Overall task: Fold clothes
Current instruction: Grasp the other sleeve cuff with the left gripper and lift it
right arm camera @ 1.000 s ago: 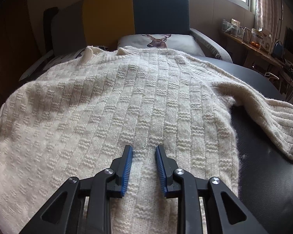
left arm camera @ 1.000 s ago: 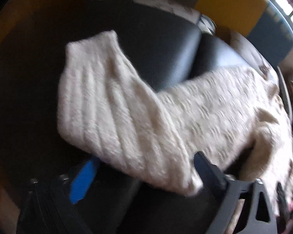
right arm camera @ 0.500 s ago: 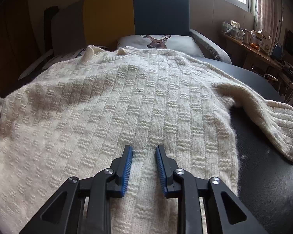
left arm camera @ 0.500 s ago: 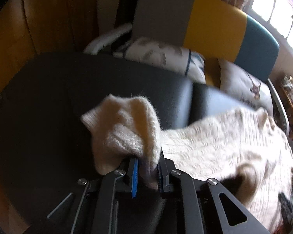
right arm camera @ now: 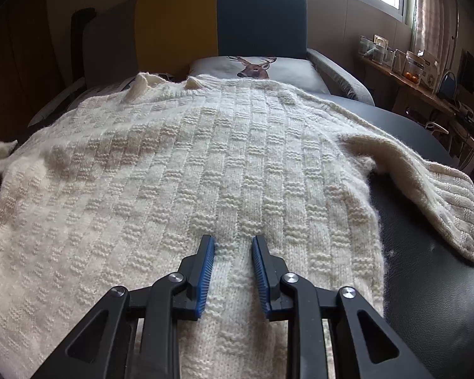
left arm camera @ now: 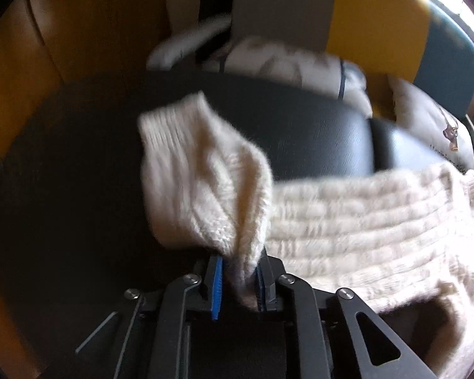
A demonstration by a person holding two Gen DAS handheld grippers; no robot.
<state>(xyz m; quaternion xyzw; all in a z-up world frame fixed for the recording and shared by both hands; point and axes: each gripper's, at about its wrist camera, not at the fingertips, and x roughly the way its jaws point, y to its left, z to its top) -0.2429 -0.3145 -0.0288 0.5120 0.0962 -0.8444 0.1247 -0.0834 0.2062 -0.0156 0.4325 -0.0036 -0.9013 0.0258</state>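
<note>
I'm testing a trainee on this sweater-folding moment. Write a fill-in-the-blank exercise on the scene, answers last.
1. The left gripper has a cream sweater ____ between its jaws, which are opening.
2. The right gripper rests on the sweater's body with its jaws ____.
3. The pillow behind the sweater shows a ____.
4. The sweater lies on a ____ cushion.

Answers: sleeve; apart; deer; black

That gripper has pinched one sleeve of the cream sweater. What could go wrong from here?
The left gripper holds only a thin bunch of the sleeve, and its jaws are opening slightly, so the knit might slip out. The right gripper rests open on the sweater body without pinching it, so a hard pull could drag the whole sweater across the slick black cushion.
</note>
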